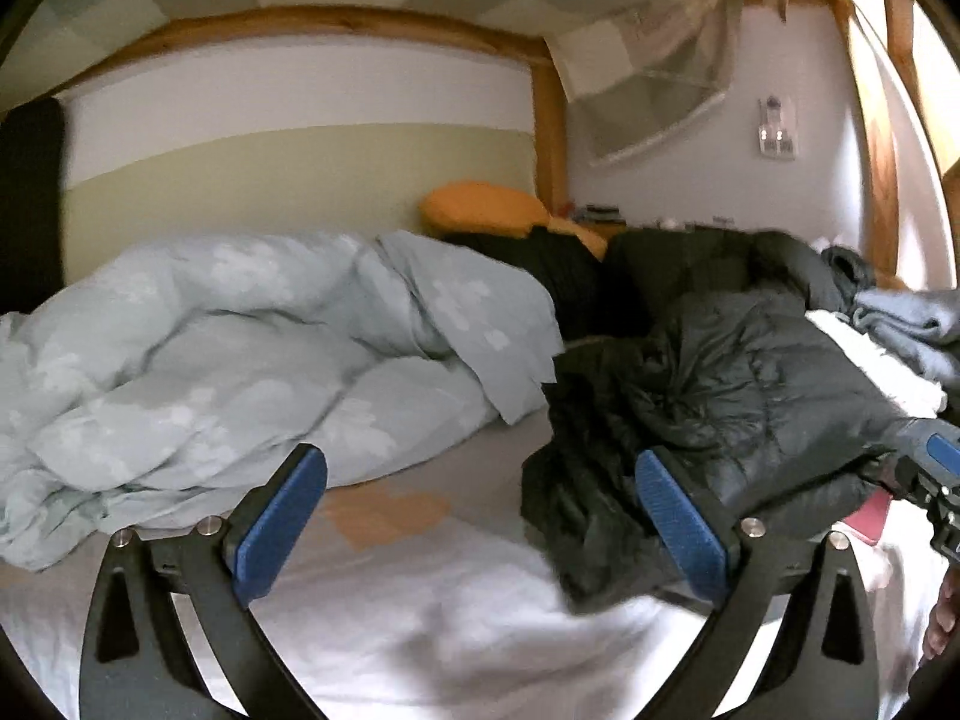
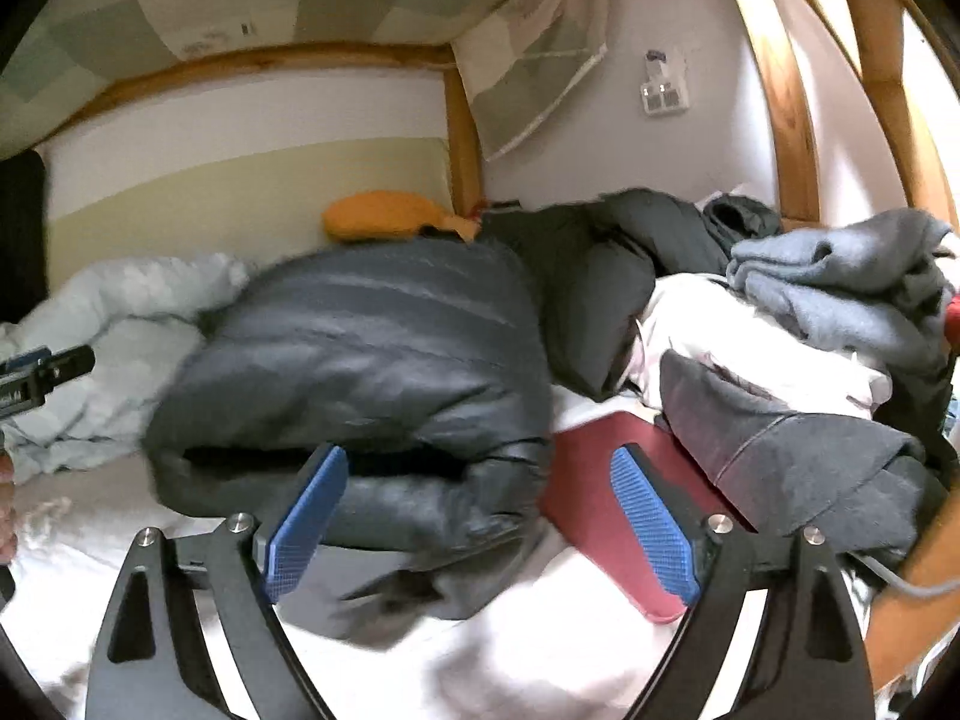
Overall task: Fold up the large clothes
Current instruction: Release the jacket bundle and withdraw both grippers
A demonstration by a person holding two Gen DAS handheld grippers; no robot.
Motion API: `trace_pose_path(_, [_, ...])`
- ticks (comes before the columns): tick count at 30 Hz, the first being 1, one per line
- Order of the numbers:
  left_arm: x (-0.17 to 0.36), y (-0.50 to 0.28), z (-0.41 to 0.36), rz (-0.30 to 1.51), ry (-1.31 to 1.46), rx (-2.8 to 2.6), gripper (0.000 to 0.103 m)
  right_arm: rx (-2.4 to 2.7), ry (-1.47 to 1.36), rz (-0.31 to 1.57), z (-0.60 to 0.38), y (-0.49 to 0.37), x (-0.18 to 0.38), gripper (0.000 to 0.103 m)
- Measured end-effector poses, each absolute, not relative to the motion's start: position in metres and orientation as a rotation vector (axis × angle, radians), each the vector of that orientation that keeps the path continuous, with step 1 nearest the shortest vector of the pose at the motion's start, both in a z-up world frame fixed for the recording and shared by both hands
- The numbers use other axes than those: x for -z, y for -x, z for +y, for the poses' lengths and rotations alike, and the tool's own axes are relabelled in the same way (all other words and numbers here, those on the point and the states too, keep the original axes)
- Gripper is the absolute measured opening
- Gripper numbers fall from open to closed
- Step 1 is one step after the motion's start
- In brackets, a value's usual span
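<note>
A dark puffy down jacket [image 1: 708,396] lies bunched on the white bed sheet [image 1: 420,618]; in the right wrist view it [image 2: 360,360] looks folded over into a thick roll. My left gripper [image 1: 480,516] is open and empty above the sheet, its right finger [image 1: 678,522] at the jacket's edge. My right gripper [image 2: 480,528] is open and empty just in front of the jacket roll. The right gripper's tip [image 1: 936,468] shows at the right edge of the left wrist view; the left gripper [image 2: 42,372] shows at the left edge of the right wrist view.
A pale blue duvet [image 1: 240,360] is heaped on the left. An orange pillow [image 1: 486,210] lies at the back. A pile of grey and white clothes [image 2: 840,312] and a dark red flat thing [image 2: 624,480] lie on the right. Wooden bunk posts [image 2: 786,96] stand at right.
</note>
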State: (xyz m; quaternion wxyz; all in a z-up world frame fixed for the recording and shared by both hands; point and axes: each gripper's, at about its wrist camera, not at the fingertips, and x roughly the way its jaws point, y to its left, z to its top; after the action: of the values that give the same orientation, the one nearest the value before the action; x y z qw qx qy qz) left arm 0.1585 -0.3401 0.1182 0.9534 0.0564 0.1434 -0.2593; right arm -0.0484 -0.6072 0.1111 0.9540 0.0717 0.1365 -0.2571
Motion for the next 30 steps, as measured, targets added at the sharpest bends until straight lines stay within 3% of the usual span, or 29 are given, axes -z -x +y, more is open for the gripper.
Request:
trace_pose_path(4, [-0.122, -0.119, -0.315, 0.237, -0.110, 0.542, 0.102, 0.441, -0.131, 0.254, -0.574, 0.063, -0.136, 0.095])
trace_pose_path(5, [-0.123, -0.108, -0.306, 0.219, -0.103, 0.550, 0.102, 0.428, -0.124, 0.248, -0.566, 0.067, -0.140, 0.102])
trace_pose_path(18, [-0.063, -0.042, -0.240, 0.218, -0.088, 0.488, 0.102, 0.388, -0.079, 0.300, -0.469, 0.097, -0.117, 0.102])
trace_pose_path(30, [0.009, -0.054, -0.215, 0.230, -0.193, 0.341, 0.102, 0.395, -0.165, 0.213, -0.434, 0.061, -0.080, 0.102])
